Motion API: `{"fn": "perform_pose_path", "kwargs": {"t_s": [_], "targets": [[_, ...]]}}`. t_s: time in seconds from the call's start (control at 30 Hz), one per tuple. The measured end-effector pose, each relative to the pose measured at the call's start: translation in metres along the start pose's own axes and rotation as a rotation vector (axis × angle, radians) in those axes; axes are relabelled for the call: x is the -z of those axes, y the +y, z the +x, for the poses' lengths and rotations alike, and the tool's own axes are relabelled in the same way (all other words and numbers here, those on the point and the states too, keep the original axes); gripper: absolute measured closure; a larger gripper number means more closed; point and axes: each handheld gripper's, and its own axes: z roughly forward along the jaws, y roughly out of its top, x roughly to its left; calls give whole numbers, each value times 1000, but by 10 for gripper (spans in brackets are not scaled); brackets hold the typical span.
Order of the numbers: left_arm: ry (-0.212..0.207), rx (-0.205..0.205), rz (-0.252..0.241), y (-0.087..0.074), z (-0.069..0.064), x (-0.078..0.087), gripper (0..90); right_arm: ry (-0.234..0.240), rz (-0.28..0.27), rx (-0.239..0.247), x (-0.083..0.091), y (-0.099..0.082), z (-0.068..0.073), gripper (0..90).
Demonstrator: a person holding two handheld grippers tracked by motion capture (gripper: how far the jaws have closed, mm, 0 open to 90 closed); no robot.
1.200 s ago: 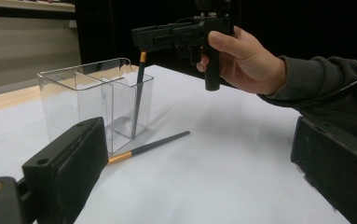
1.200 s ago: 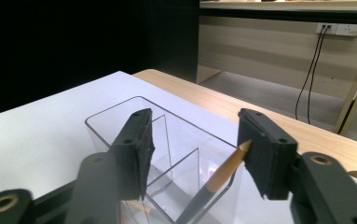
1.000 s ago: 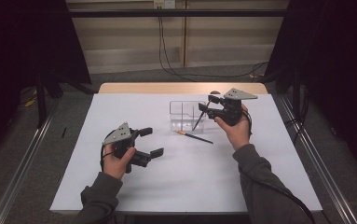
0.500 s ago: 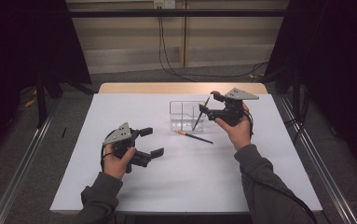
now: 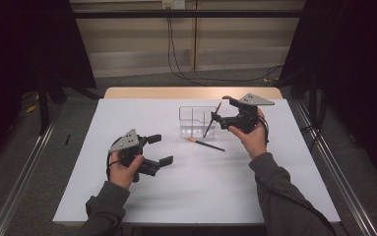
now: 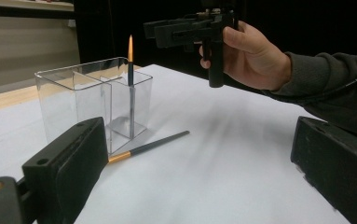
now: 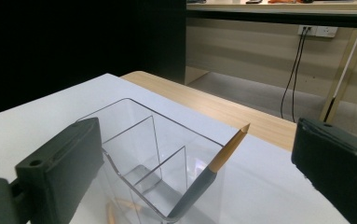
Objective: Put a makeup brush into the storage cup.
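progress is sitting at about halfway: one brush (image 5: 211,119) is standing propped in a compartment of the clear organizer (image 5: 192,120), leaning on its wall, while a second brush (image 5: 205,144) is lying on the white table (image 5: 201,187) just in front of it, waiting to go in. right gripper (image 5: 221,112) is hovering above the organizer, its jaws having just been opening, now spread wide with nothing between them. left gripper (image 5: 159,149) is resting near the table's left side, jaws apart and gripping nothing.
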Motion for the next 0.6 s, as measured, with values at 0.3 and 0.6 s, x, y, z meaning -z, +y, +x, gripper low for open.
{"fn": "perform_pose_path", "kwargs": {"t_s": [0.3,0.6], "targets": [[2,2,-1,0,0,0,37,0,-4,2,3,1,1,0],[1,2,0,0,0,0,37,15,8,6,4,0,1,0]]}}
